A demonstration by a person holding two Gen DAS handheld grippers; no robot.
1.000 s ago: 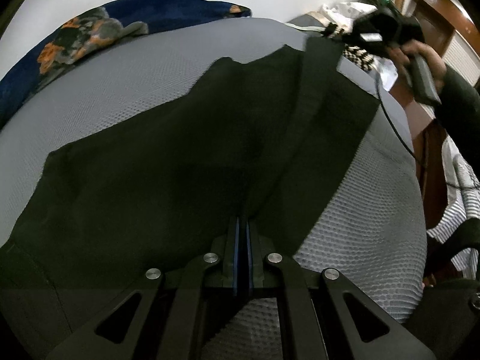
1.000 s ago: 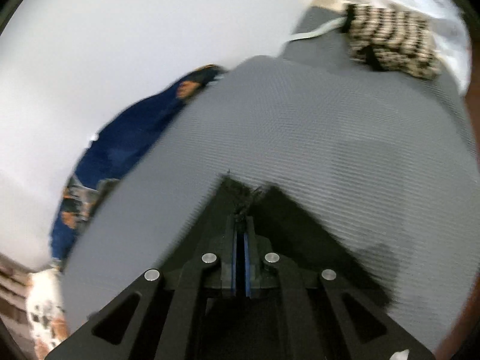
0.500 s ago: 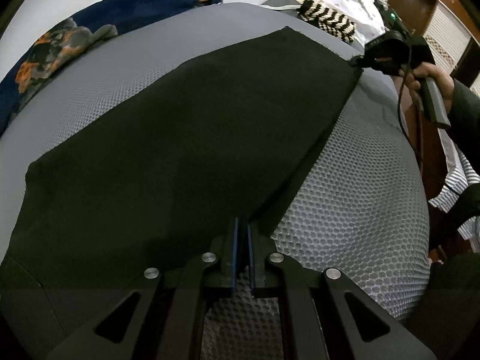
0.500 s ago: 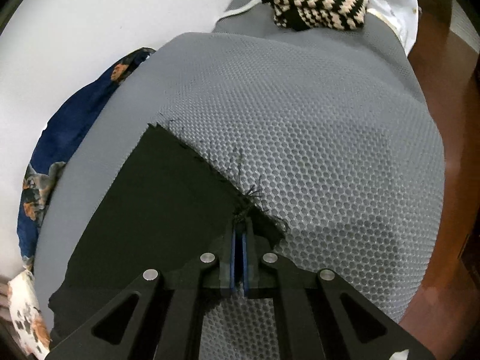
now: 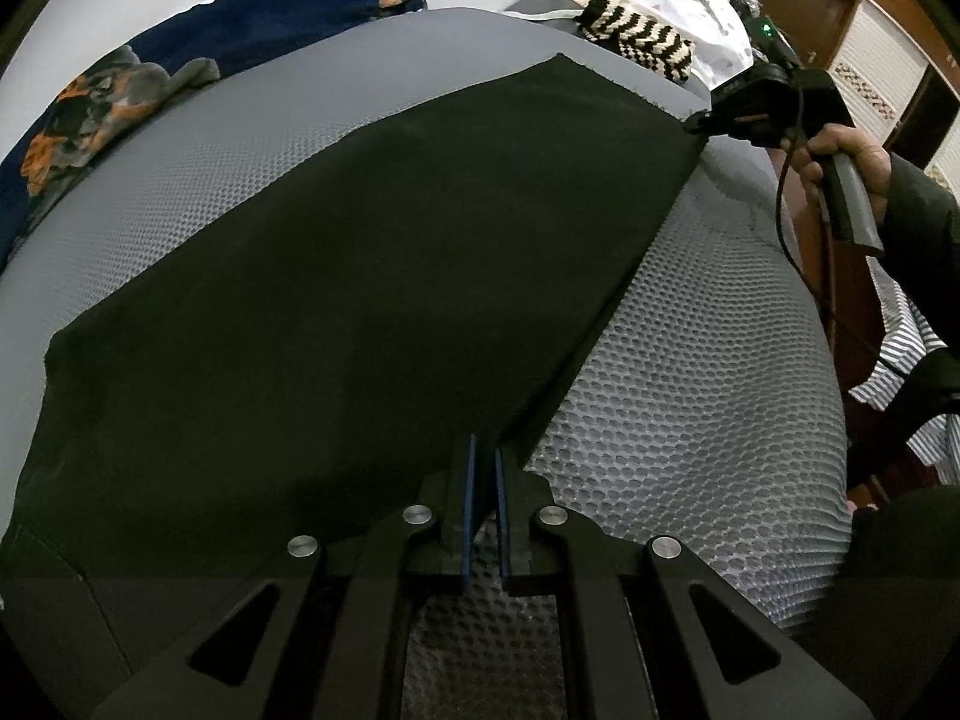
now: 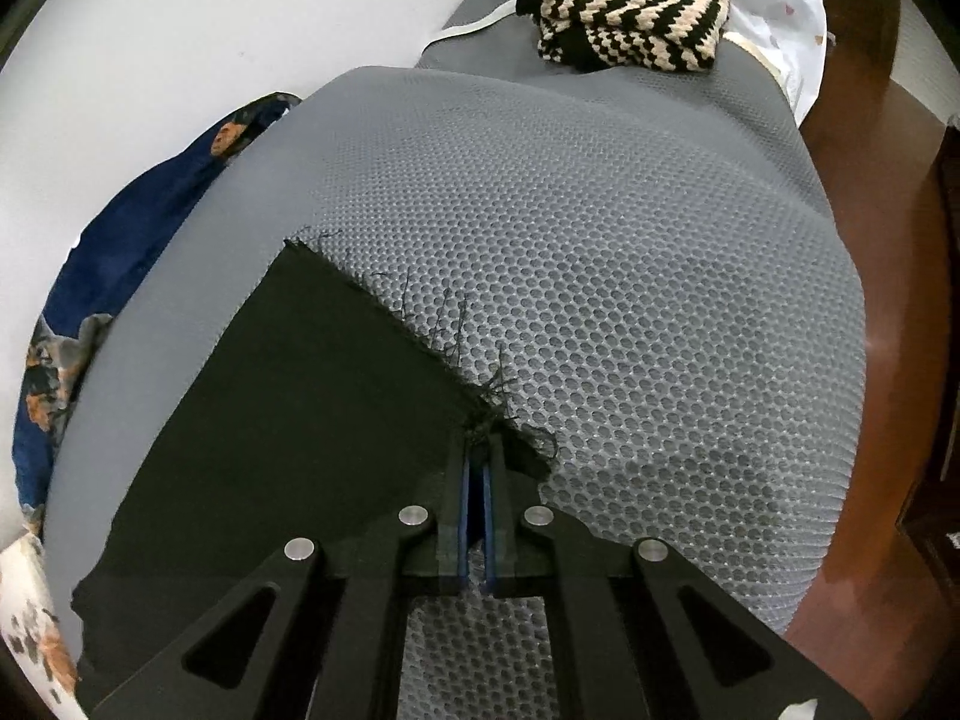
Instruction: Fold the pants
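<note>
The black pants (image 5: 372,276) lie flat on the grey bed (image 5: 690,420), because the left gripper (image 5: 483,462) pinches the near edge and the right gripper (image 6: 477,456) pinches the frayed far corner, so the cloth is stretched smooth for folding.

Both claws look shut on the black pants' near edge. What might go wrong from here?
Two risks, both judgement:
1. The right claw pinches only the frayed corner of the black pants; loose threads could let it slip.
2. The left claw also grips right at the edge, so a lift or pull may drop it and wrinkle the cloth on the grey mesh mattress.
</note>
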